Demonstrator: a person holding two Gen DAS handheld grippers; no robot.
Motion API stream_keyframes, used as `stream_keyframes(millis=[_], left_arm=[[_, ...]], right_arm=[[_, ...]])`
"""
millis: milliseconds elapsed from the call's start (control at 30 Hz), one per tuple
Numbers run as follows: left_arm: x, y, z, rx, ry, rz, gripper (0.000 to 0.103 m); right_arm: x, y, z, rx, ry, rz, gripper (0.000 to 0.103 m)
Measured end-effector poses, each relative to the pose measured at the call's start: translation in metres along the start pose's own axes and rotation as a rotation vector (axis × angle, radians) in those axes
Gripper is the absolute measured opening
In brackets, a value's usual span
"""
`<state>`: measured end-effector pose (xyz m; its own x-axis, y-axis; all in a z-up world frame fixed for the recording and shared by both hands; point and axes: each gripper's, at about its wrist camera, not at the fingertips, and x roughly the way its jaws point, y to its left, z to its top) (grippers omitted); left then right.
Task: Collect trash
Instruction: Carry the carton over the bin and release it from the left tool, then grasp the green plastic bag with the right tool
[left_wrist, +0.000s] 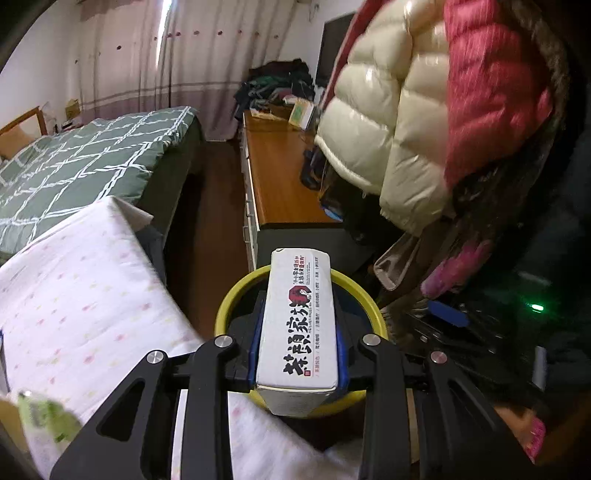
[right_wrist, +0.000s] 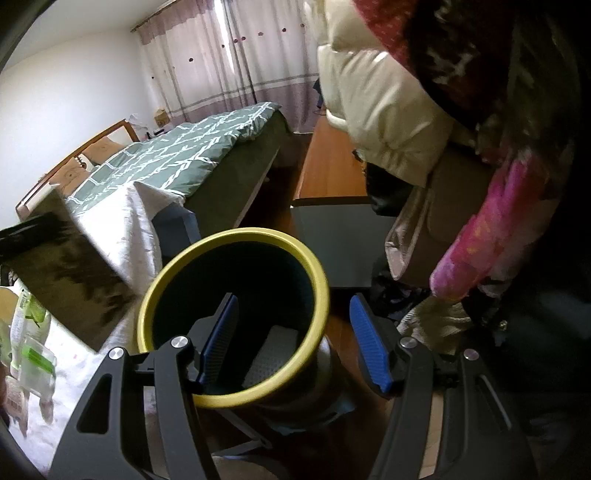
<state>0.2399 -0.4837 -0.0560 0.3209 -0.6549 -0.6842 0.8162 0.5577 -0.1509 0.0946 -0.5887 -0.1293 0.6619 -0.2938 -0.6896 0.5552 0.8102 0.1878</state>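
Observation:
My left gripper (left_wrist: 300, 325) is shut on a long white carton (left_wrist: 299, 325) with black and red Chinese print. It holds the carton over the mouth of a yellow-rimmed dark trash bin (left_wrist: 236, 295). In the right wrist view the same bin (right_wrist: 295, 258) stands on the floor with a pale grey item (right_wrist: 273, 350) lying at its bottom. My right gripper (right_wrist: 295, 343) is open and empty above the bin's right rim, its blue pads (right_wrist: 369, 343) wide apart.
A table with a white dotted cloth (left_wrist: 74, 306) is at the left, holding a dark box (right_wrist: 62, 280) and green-labelled packets (right_wrist: 29, 343). A green bed (left_wrist: 74, 166), a wooden cabinet (left_wrist: 280, 173) and hanging coats (left_wrist: 424, 110) surround the bin.

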Motion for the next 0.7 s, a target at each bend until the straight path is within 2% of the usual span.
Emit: stream_keyframes(millis=[167,333,367,433,600,700], left_arm=[[0.053,-0.017,0.003,0.005,0.064,0.018,0.031],[0.086,-0.015,-0.004,-0.013,0.125,0.042,0.031],[0.088,-0.015,-0.005,-0.019,0.13,0.043,0.049],[0.087,-0.013,-0.006,-0.034,0.112,0.052,0.077],[0.063,-0.012,-0.006,-0.032,0.075,0.06,0.079],[0.034,-0.007,-0.013,-0.047,0.036,0.068,0.087]], right_arm=[[0.0,-0.01,-0.002,0.005,0.003,-0.02,0.06],[0.001,-0.014,-0.007,0.007,0.01,-0.037,0.061],[0.002,-0.015,-0.008,0.008,0.016,-0.041,0.061],[0.003,-0.015,-0.009,0.008,0.02,-0.046,0.062],[0.0,-0.009,-0.01,0.0,0.02,-0.043,0.064],[-0.005,-0.001,-0.011,-0.011,0.012,-0.037,0.065]])
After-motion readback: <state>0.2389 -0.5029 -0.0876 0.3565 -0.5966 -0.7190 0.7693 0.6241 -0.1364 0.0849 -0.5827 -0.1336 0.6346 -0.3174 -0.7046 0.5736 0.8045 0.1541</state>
